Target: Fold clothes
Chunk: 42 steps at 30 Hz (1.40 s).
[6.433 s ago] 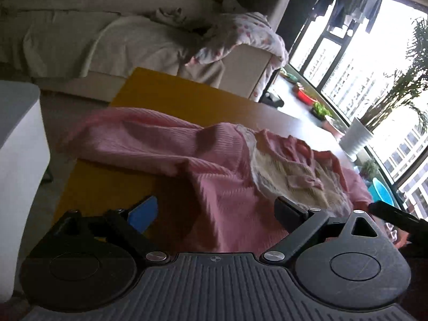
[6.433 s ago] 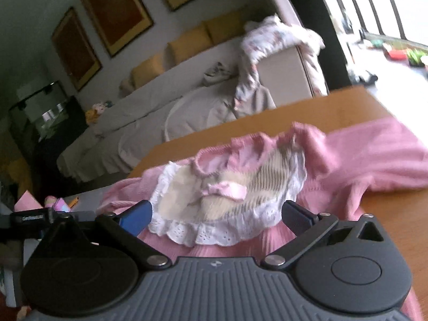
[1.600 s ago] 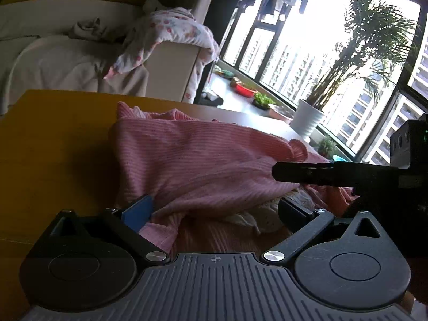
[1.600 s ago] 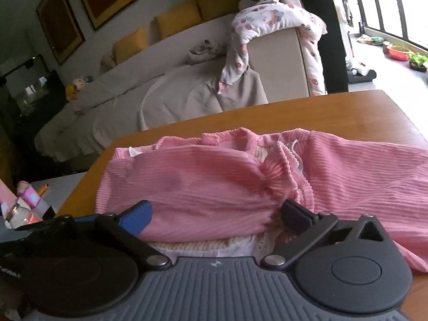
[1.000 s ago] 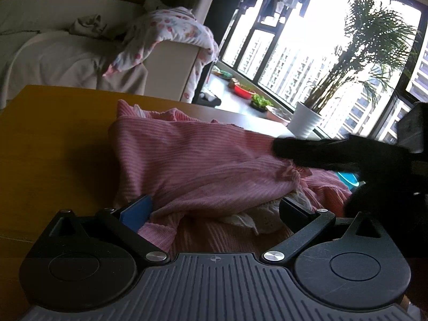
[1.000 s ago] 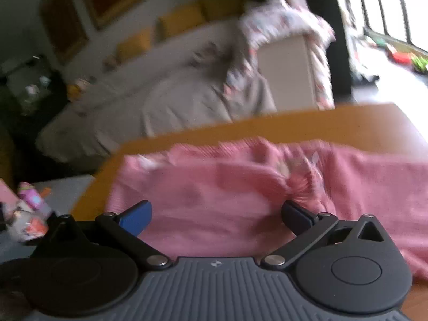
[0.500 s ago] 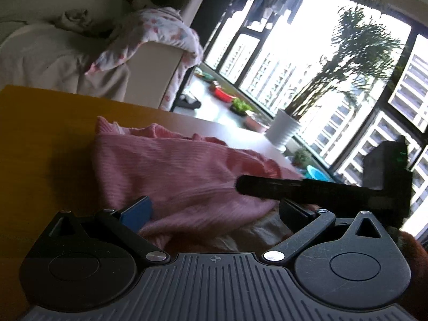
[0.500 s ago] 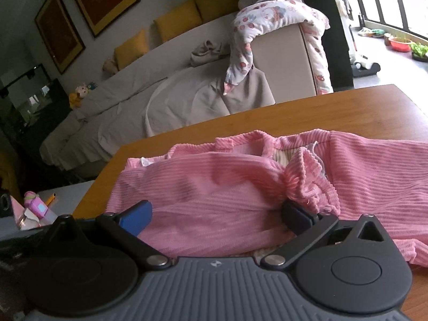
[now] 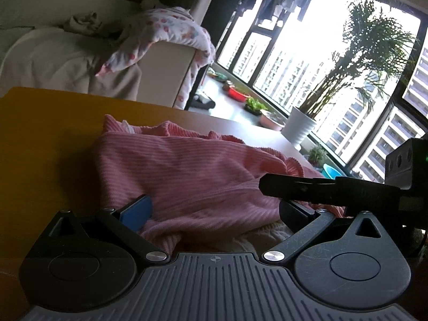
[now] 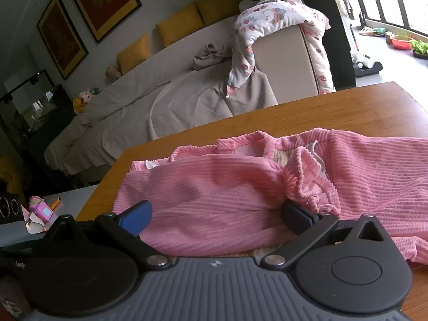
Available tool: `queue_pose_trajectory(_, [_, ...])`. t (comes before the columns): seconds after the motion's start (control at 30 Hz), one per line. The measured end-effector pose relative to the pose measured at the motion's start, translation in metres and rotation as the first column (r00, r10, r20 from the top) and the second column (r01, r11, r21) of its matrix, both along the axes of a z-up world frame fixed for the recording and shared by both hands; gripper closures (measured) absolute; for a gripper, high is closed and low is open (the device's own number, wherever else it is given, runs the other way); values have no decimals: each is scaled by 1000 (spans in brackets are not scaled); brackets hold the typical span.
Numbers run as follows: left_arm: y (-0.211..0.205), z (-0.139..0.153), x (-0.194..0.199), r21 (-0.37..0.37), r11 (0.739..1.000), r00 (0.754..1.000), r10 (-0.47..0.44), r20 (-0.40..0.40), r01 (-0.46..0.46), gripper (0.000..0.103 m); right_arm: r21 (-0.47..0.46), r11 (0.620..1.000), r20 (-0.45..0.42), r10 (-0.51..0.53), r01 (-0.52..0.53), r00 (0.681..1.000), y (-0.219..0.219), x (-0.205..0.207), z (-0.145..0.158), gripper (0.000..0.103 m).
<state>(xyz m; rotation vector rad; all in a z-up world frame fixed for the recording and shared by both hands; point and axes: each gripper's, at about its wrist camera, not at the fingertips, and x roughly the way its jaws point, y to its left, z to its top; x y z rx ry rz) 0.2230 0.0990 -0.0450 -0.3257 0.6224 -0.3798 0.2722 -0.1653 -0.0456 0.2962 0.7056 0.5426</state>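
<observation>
Pink sweater (image 10: pixel 240 195) heaped mid-frame on wooden surface (image 10: pixel 334 109). Left gripper (image 9: pixel 214 211) spread wide, holding nothing. Right gripper (image 10: pixel 216 214) likewise wide apart, resting against cloth.

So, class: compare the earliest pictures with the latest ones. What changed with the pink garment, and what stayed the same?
The pink garment had its sleeve folded across the chest, hiding most of the cream lace bib. Both grippers, left and right, are open. The garment stays on the wooden table.
</observation>
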Motion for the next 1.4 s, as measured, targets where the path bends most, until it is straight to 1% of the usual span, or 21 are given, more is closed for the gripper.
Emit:
queue_pose_trajectory(0.13, [3,0,-1,-15,1000,1000,16,1,-16,0,3,1000,1,1,-1,1000,0,0,0,0])
queue_pose_trajectory(0.6, [2,-2,-2,-10,1000,1000,26,4,-26,0,5,1000,6,2,-2,1000,1,-1,-1,0])
queue_pose_trajectory(0.7, [3,-2,-2,-8,1000,1000,30,3,-30,0,24,1000,-2,6,-6,1000,-4,0,-1,0])
queue_pose_trajectory(0.8, [1,-1,-2,6,999,999,35,2,-35,0,102,995,-49,4,1,999,-23,-1,3,0])
queue_pose_trajectory(0.87, [-1,-1,-2,26,999,999,41,2,-41,0,169,985,-69,-23,35,997,-49,-7,10,0])
queue_pose_trajectory(0.93, [-2,0,-2,40,998,999,49,0,-49,0,191,975,-70,-104,115,992,-85,-18,18,0])
queue_pose_trajectory(0.97, [-3,0,-2,47,997,999,54,-1,-54,0,201,964,-80,-161,174,984,-109,-25,19,0])
queue_pose_trajectory(1.03, [-6,1,-2,71,996,998,60,-2,-60,0,235,919,-154,-286,316,946,-158,-37,16,0])
queue_pose_trajectory(1.07, [-9,1,-2,87,994,998,62,-1,-62,0,249,889,-195,-344,385,919,-181,-43,13,0])
queue_pose_trajectory(1.1, [-11,2,-2,105,993,998,63,-1,-63,0,263,852,-248,-394,453,885,-203,-49,5,0])
queue_pose_trajectory(1.13, [-14,2,-3,120,991,998,65,-1,-64,0,274,808,-304,-441,521,844,-225,-55,-3,0])
queue_pose_trajectory(1.17, [-15,2,-3,130,989,998,66,-2,-65,0,278,759,-367,-483,589,795,-245,-61,-14,4])
queue_pose_trajectory(1.2, [-17,2,-3,139,988,998,68,-3,-67,0,289,718,-426,-496,633,757,-258,-65,-25,11])
queue_pose_trajectory(1.23, [-17,2,-3,145,987,997,71,-4,-69,0,315,676,-492,-484,666,724,-265,-68,-38,15])
queue_pose_trajectory(1.3, [-19,2,-5,154,985,997,75,-8,-73,0,354,584,-616,-442,731,652,-278,-74,-65,27])
queue_pose_trajectory(1.33, [-19,2,-5,156,985,997,77,-9,-75,0,367,537,-669,-414,759,617,-284,-77,-78,29])
queue_pose_trajectory(1.4, [-18,2,-6,149,986,997,78,-9,-76,0,396,469,-727,-365,790,581,-283,-74,-96,29])
